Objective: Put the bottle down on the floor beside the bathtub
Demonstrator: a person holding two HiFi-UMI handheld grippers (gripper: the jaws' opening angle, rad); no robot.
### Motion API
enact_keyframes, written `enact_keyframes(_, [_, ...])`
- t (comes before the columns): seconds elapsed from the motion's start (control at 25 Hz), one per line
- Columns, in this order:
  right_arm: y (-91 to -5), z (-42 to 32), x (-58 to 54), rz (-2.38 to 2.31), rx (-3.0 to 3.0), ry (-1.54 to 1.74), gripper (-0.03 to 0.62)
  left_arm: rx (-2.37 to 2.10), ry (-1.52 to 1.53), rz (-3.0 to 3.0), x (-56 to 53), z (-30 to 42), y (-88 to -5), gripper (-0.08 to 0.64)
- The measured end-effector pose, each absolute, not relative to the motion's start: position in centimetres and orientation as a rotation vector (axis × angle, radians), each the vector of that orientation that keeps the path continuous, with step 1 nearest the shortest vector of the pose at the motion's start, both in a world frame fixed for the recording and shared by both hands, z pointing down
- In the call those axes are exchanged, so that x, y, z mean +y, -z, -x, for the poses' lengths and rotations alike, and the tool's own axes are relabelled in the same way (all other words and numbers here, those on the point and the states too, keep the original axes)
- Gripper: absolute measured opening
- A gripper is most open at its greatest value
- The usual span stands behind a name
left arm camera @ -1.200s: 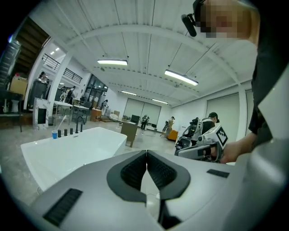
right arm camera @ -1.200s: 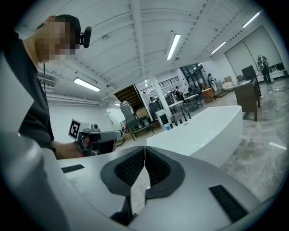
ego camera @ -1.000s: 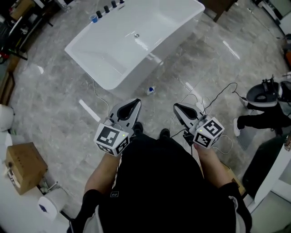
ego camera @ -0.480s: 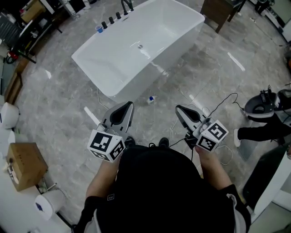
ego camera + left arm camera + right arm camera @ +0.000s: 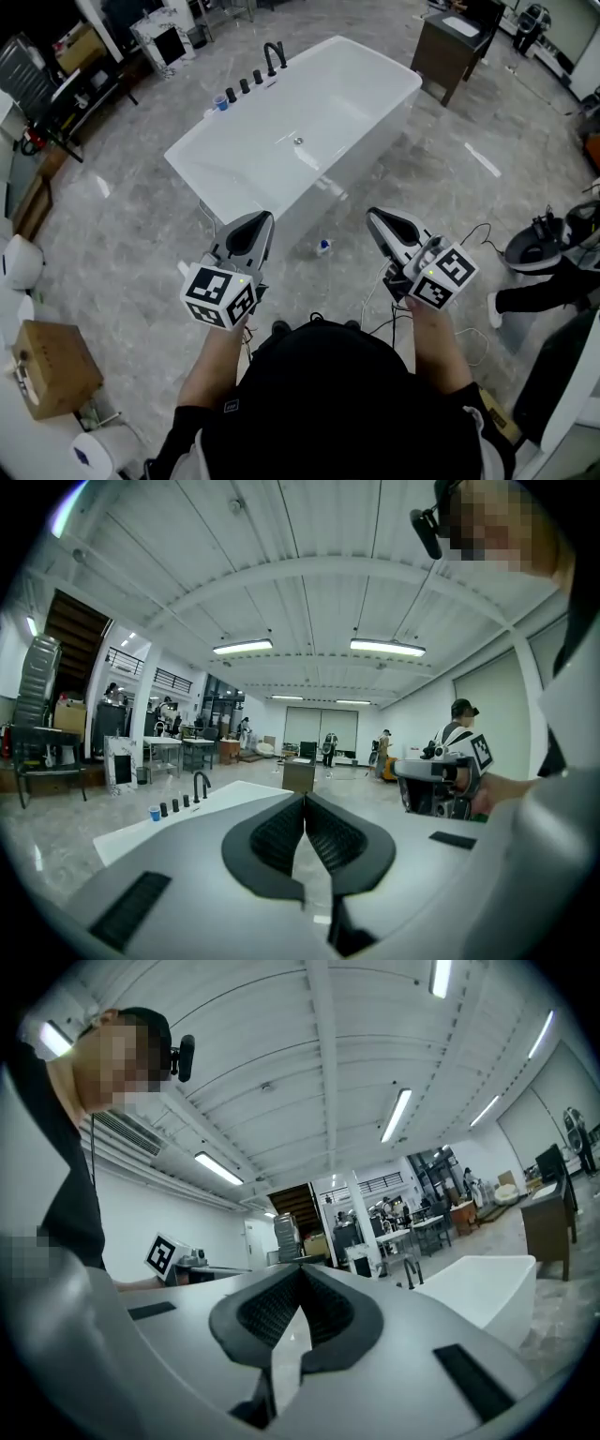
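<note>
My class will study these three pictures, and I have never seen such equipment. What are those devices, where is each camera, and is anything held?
A person holds a two-jaw tool in each hand: the left hand-held gripper and the right hand-held gripper. The overhead picture comes from a head camera looking down; the other two from cameras riding on each gripper. Both pairs of jaws are closed, holding nothing. A white bathtub stands on the grey floor, with a small bottle beside it.
</note>
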State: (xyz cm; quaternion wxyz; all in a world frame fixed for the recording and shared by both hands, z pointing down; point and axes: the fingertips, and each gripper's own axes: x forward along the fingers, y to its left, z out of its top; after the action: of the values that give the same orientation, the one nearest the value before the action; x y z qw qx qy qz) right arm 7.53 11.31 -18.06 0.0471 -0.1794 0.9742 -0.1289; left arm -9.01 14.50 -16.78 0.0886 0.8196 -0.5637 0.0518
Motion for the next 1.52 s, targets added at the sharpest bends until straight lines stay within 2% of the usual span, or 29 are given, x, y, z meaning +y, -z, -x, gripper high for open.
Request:
enact_keyframes(0.2, [20.3,-5.0,9.5,0.613,2.961,0.279,0.028,-1.689,-0.131,-2.425,11.6,11.3,17.7,0.017])
enact_keyframes(0.48, [18.7,-5.4,8.4,0.727,2.997,0.271,0.028,-1.712,-0.084,-2.462,8.9,10.8,18.2,0.017])
enact_keyframes(0.92, [16.7,-6.9,8.5,0.788,3.026,0.286,0.028,-1.692,-0.165,-2.413,10.9,10.1,15.4,0.017])
enact_keyframes(1.52, [17.3,-6.9,9.1,0.719,3.012,0.304,0.028,-1.711,-0.136,-2.396,11.3,10.0,16.6,0.017])
